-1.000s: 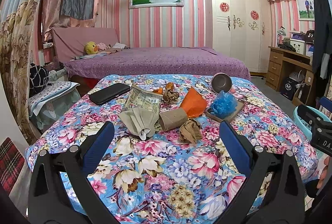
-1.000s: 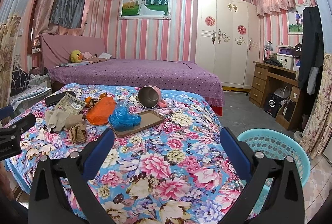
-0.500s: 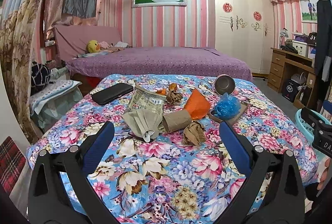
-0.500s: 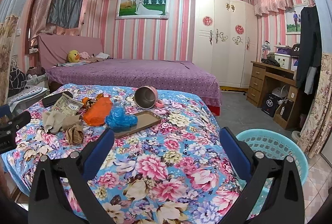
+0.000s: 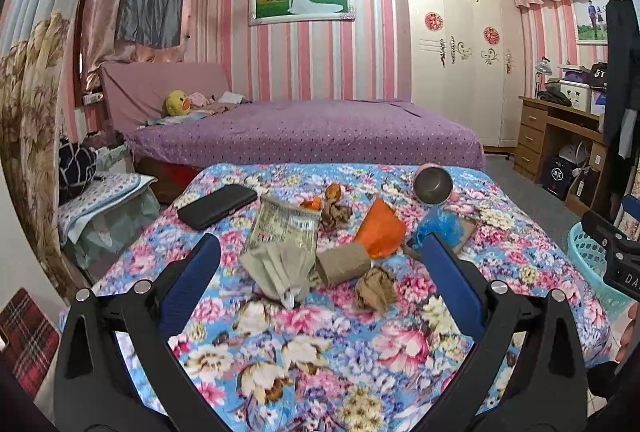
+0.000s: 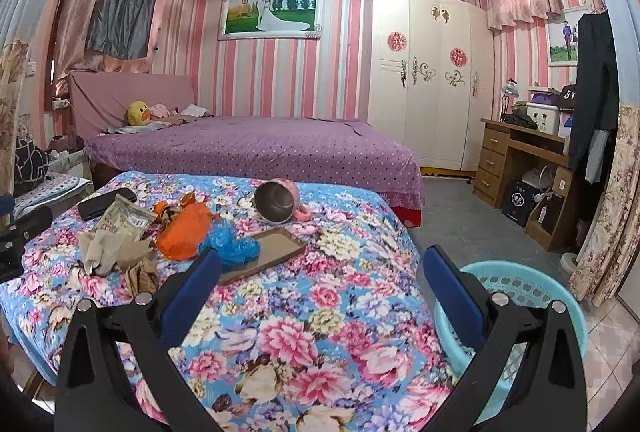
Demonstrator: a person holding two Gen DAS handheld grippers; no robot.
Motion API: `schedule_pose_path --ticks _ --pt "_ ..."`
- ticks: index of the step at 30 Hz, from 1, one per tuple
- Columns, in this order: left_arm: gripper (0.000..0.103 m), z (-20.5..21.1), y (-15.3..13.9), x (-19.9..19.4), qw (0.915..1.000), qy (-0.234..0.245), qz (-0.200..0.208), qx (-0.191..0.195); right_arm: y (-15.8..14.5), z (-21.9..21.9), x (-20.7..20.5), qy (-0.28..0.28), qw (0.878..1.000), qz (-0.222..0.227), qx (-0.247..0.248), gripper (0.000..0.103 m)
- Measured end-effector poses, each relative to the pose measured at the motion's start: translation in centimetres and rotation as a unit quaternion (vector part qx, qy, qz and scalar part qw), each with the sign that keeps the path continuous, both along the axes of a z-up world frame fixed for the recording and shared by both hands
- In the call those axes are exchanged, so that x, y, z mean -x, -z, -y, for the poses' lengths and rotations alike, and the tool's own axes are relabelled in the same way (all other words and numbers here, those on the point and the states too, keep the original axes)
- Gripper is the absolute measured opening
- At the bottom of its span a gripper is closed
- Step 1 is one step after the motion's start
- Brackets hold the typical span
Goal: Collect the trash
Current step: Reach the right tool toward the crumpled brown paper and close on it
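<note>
Turquoise basket looks empty; blue bag on tray; both hand-held grippers wide.

Crumpled brown paper, a cardboard tube, an orange bag and a blue bag lay together on the flowered table; the turquoise basket stood beside it.

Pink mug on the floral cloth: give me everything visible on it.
The pink mug lies tipped on its side on the floral cloth, open mouth toward the cameras. Outside is pink with a pink handle resting low on its right; the inside looks like dull metal and appears empty. It sits behind the far corner of the brown tray, seemingly apart from it, and well clear of both grippers. The left wrist view shows mostly its mouth.
</note>
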State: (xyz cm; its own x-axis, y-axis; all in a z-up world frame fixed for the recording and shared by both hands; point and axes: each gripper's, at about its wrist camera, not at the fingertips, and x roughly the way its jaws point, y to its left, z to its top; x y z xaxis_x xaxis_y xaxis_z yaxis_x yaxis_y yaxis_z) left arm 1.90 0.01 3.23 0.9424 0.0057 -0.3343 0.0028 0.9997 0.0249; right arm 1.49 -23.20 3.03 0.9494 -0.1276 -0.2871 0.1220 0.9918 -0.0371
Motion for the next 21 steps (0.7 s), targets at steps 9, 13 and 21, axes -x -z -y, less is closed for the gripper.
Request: schedule_pose_path --ticks 9,13,21 --pt "0.098 -0.1 -2.1 -3.3 0.9999 0.016 -0.003 0.001 -2.5 0.3 -3.0 0.006 1.000 0.001 -0.007 0.099" --pt "0.098 -0.7 -2.3 -4.7 0.9999 0.012 0.001 -0.001 -3.4 0.6 -4.9 0.012 1.000 0.006 -0.013 0.099" --pt "0.098 -2.7 -0.1 -7.0 0.9998 -0.006 -0.019 0.006 -1.7 1.1 -7.7 0.022 1.000 0.000 -0.013 0.099"
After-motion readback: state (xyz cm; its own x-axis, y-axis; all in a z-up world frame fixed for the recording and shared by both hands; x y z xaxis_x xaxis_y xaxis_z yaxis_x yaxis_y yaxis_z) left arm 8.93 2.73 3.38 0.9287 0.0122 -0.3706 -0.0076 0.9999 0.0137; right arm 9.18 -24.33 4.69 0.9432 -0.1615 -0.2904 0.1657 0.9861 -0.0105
